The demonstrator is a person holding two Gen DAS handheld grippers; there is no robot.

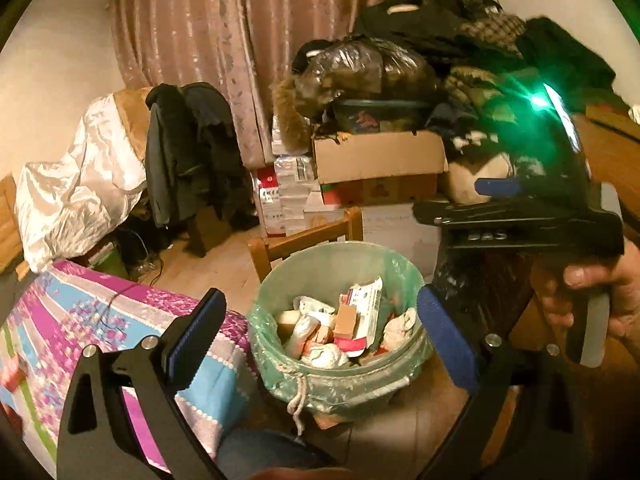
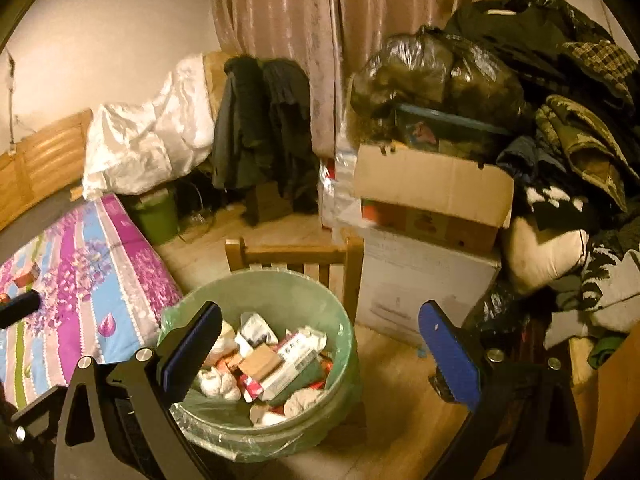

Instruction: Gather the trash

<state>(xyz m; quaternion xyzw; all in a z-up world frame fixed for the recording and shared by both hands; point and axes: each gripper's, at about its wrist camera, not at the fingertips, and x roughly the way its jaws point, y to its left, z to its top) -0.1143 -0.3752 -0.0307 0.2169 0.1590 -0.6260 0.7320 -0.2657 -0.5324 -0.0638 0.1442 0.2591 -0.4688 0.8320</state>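
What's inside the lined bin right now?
The bin holds paper cartons, a small cardboard piece and crumpled tissues, piled near half full. Anything beneath that top layer is covered.

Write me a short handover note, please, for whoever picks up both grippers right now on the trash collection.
Left gripper: open, empty, held above the trash bin.
Right gripper: open, empty, also over the bin; the hand holding it shows at the right of the left wrist view.
Bin: green liner, on the wooden floor in front of a wooden chair, beside the floral bedspread. It already holds cartons, crumpled paper and wrappers.
Done: some trash is in the bin.
Left: no loose trash is clearly visible from here; a small boxy item on the bedspread is too blurred to judge, so check it.
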